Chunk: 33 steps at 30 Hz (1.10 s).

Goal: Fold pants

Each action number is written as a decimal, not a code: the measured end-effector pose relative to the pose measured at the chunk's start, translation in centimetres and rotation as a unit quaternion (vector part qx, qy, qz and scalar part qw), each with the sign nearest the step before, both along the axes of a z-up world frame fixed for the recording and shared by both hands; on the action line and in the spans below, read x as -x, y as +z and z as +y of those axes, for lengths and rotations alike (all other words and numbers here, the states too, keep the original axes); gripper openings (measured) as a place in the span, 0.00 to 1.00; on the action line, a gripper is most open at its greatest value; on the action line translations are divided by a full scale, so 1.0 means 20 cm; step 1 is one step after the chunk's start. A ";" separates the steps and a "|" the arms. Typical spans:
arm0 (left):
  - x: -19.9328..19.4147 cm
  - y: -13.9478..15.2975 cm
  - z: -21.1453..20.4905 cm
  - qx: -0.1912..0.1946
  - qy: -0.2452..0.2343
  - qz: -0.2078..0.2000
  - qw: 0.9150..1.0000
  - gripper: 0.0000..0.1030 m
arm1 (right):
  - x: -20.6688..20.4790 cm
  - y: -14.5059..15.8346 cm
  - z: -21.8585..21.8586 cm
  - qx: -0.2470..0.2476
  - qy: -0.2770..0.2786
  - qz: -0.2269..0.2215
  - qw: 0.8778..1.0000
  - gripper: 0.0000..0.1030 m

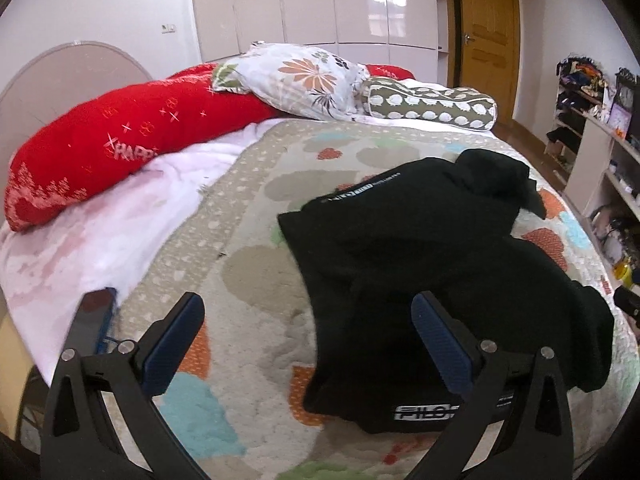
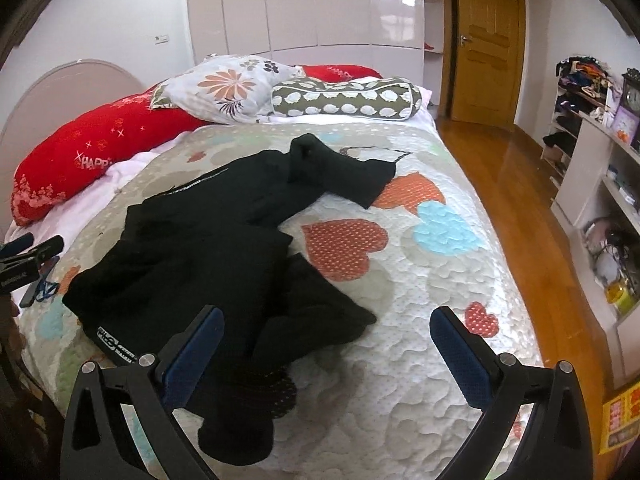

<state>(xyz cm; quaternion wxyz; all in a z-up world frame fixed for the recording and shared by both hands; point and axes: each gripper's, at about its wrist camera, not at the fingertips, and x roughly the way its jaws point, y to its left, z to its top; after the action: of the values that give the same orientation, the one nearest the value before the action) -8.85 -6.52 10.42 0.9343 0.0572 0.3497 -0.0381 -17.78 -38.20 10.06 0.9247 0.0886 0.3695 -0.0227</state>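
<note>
Two grippers hung over the near end of the bed, the left gripper (image 1: 308, 340) and the right gripper (image 2: 326, 354), and both had their jaws spread wide with nothing between them. The black pants (image 2: 208, 248) lay in a crumpled heap on the quilt (image 2: 420, 320) with hearts on it, just past the blue fingers (image 2: 192, 354), with one leg stretched away toward the pillows. Farther back lay a long red pillow (image 1: 132, 136), a flower pillow (image 2: 228, 88) and a spotted roll (image 2: 344, 100), then white closets (image 2: 304, 4) and a wooden door (image 2: 488, 44).
</note>
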 end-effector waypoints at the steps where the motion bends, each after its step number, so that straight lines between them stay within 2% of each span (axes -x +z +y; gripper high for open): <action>1: 0.00 -0.01 -0.01 0.005 0.000 0.004 1.000 1.00 | 0.00 0.00 0.00 -0.003 0.001 0.000 1.000 1.00; 11: 0.02 -0.04 -0.05 0.013 -0.014 0.000 1.000 1.00 | 0.00 -0.01 0.05 -0.010 0.014 -0.004 1.000 1.00; 25: 0.04 -0.10 -0.11 0.022 -0.044 0.021 0.999 1.00 | -0.02 -0.04 0.04 -0.014 0.012 0.000 1.000 0.98; 27: 0.04 -0.11 -0.11 0.024 -0.051 0.021 0.998 1.00 | -0.02 -0.05 0.03 -0.011 0.006 0.001 1.000 0.96; 33: 0.02 -0.21 -0.10 0.026 -0.055 0.052 0.997 1.00 | -0.02 -0.09 -0.10 -0.035 -0.014 0.018 0.999 0.72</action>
<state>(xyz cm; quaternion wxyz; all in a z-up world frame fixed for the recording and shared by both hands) -9.26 -8.49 6.26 0.9127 0.0494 0.3927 -0.1014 -17.31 -40.10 8.28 0.9137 0.1258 0.3857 -0.0243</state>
